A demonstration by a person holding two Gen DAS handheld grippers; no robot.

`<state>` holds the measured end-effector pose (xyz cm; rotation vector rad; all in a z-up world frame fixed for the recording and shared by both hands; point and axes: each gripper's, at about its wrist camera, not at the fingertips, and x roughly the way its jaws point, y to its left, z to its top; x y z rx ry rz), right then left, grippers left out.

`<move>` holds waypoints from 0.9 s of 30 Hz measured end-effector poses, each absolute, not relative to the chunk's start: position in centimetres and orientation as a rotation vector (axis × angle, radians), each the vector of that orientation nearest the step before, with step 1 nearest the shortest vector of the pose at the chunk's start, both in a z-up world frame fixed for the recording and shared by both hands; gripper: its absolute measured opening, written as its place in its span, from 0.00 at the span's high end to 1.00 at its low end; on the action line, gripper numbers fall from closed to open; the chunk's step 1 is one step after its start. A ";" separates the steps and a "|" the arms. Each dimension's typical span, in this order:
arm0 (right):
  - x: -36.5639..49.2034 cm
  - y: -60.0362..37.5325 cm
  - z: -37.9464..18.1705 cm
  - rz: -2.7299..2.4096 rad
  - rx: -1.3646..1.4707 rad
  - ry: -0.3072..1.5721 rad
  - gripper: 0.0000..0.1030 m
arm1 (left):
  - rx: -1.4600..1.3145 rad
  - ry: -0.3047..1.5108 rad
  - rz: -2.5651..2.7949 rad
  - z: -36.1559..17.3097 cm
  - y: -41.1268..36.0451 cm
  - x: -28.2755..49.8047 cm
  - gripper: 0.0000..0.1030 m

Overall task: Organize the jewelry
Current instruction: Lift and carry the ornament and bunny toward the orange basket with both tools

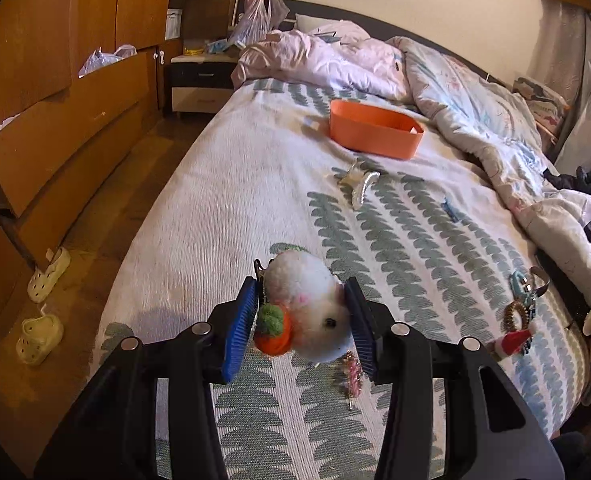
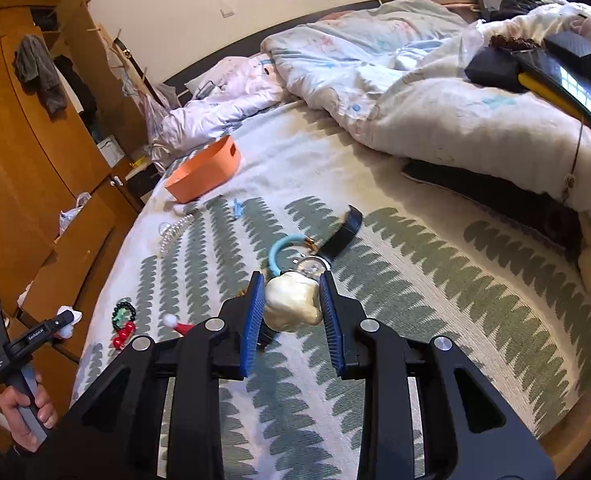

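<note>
Tilting down, left gripper [image 1: 301, 316] clamps pompom clip [image 1: 309, 304].

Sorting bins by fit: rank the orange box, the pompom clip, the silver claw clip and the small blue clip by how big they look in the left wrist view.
1. Orange box.
2. Pompom clip, held in the left claw; it sits nearest the camera, so its looks flatter it.
3. Silver claw clip.
4. Small blue clip.

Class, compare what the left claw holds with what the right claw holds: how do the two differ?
The pompom clip in the left claw is fluffy white with an orange-and-green trim; the pearly clip in the right claw is smooth, glossy cream and plain. Both are held above the bedspread.
</note>
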<state>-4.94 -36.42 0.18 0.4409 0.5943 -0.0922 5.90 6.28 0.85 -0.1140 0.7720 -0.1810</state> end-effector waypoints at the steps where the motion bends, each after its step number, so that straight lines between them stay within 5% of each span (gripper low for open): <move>1: -4.8 -36.3 0.4 -0.088 0.439 0.593 0.72 | -0.114 0.765 -0.183 1.1 6.4 5.8 0.56; 27: 15.3 -34.2 6.2 0.035 0.374 0.630 0.72 | 0.057 0.685 -0.167 4.6 0.1 16.9 0.56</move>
